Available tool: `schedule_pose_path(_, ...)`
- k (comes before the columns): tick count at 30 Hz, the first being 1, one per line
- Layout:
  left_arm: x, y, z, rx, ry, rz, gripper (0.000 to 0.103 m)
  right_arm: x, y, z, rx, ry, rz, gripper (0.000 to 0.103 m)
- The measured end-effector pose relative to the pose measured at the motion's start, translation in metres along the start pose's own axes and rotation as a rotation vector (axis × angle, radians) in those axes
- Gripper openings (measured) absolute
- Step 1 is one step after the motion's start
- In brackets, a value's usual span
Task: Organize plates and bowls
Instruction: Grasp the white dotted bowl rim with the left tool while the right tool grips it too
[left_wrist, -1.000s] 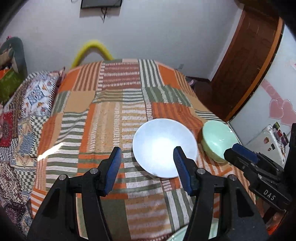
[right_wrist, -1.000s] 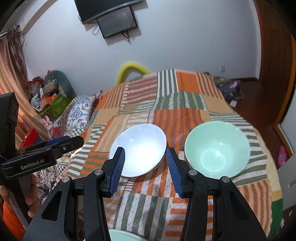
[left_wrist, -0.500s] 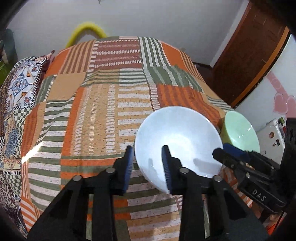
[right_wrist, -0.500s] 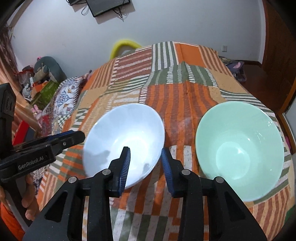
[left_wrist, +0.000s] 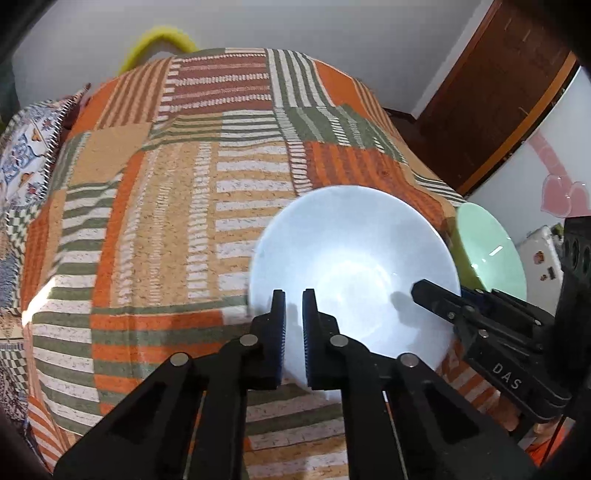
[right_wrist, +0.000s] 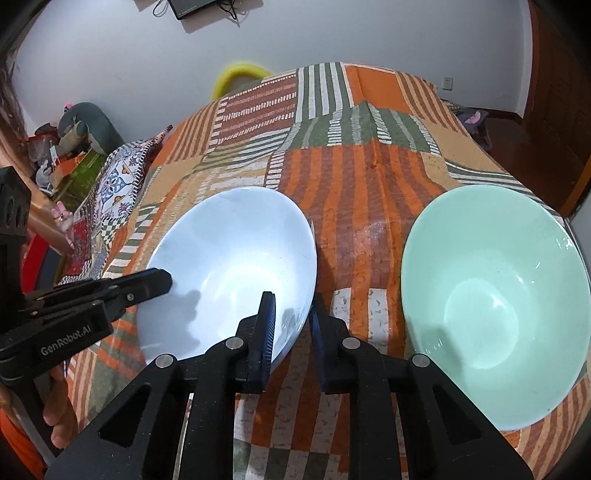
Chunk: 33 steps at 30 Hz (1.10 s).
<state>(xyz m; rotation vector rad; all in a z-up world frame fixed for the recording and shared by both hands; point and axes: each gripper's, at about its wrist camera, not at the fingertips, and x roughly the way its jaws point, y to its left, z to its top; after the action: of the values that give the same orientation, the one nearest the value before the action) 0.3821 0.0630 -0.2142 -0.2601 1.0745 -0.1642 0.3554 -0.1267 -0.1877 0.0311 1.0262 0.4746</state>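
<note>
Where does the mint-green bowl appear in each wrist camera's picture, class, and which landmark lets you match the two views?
Left wrist view: the mint-green bowl sits at the right edge, partly hidden behind the pale blue bowl.
Right wrist view: the same bowl fills the right side, fully in view.
Shared landmark: the pale blue bowl, lying to its left on the striped patchwork cloth.
</note>
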Motion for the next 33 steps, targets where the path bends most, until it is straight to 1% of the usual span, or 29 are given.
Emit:
schedule_pose_path(2, -0.009, -0.009, -0.002, 0.02, -0.014, -0.053, 0.005, -0.005, 0.006, 0.0, -0.018, -0.01, 0.003, 0.017)
schedule_pose_path(3, -0.013, -0.015, -0.003, 0.039, -0.025, -0.058, 0.005, -0.008, 0.01, 0.0, -0.033, -0.019, 0.004, 0.017)
schedule_pose_path(5, -0.028, -0.036, -0.007, 0.109, -0.062, -0.058, 0.005, -0.014, 0.019, 0.0, -0.062, -0.034, 0.006, 0.017)
schedule_pose_path(6, -0.035, -0.046, -0.01, 0.149, -0.081, -0.044, 0.005, -0.016, 0.024, -0.001, -0.08, -0.041, 0.005, 0.017)
schedule_pose_path(8, -0.051, -0.065, -0.015, 0.219, -0.138, 0.017, 0.003, -0.018, 0.031, -0.001, -0.116, -0.047, -0.019, 0.016)
schedule_pose_path(10, -0.059, -0.07, -0.019, 0.255, -0.171, 0.061, 0.003, -0.014, 0.028, 0.0, -0.105, -0.039, -0.026, 0.015)
schedule_pose_path(11, -0.06, -0.067, -0.02, 0.246, -0.17, 0.08, 0.003, -0.012, 0.023, 0.001, -0.086, -0.03, -0.027, 0.015)
schedule_pose_path(13, -0.057, -0.057, -0.02, 0.217, -0.153, 0.106, 0.004, -0.007, 0.013, 0.001, -0.046, -0.013, -0.004, 0.015)
schedule_pose_path(15, -0.054, -0.046, -0.019, 0.192, -0.137, 0.128, 0.005, -0.005, 0.009, -0.001, -0.032, -0.01, 0.005, 0.013)
schedule_pose_path(18, -0.043, -0.022, -0.015, 0.121, -0.102, 0.162, 0.017, -0.006, 0.014, -0.003, -0.051, -0.017, -0.008, 0.013)
schedule_pose_path(20, -0.033, -0.006, -0.012, 0.062, -0.084, 0.168, 0.031, -0.006, 0.016, -0.004, -0.066, -0.02, -0.016, 0.013)
schedule_pose_path(22, -0.025, 0.009, -0.011, 0.004, -0.067, 0.163, 0.041, -0.005, 0.016, -0.003, -0.073, -0.019, -0.018, 0.013)
schedule_pose_path(24, -0.015, 0.02, -0.011, -0.032, -0.033, 0.133, 0.041, -0.004, 0.015, -0.004, -0.074, -0.018, -0.016, 0.013)
schedule_pose_path(26, -0.003, 0.025, -0.01, -0.049, 0.005, 0.1, 0.041, -0.004, 0.014, -0.004, -0.072, -0.019, -0.014, 0.013)
schedule_pose_path(28, 0.006, 0.027, -0.01, -0.056, 0.023, 0.065, 0.041, -0.003, 0.014, -0.005, -0.076, -0.021, -0.016, 0.014)
schedule_pose_path(30, 0.011, 0.025, -0.01, -0.057, 0.04, 0.036, 0.031, -0.002, 0.015, -0.005, -0.08, -0.023, -0.02, 0.014)
schedule_pose_path(33, 0.015, 0.022, -0.01, -0.052, 0.04, 0.053, 0.026, -0.002, 0.015, -0.005, -0.076, -0.023, -0.021, 0.014)
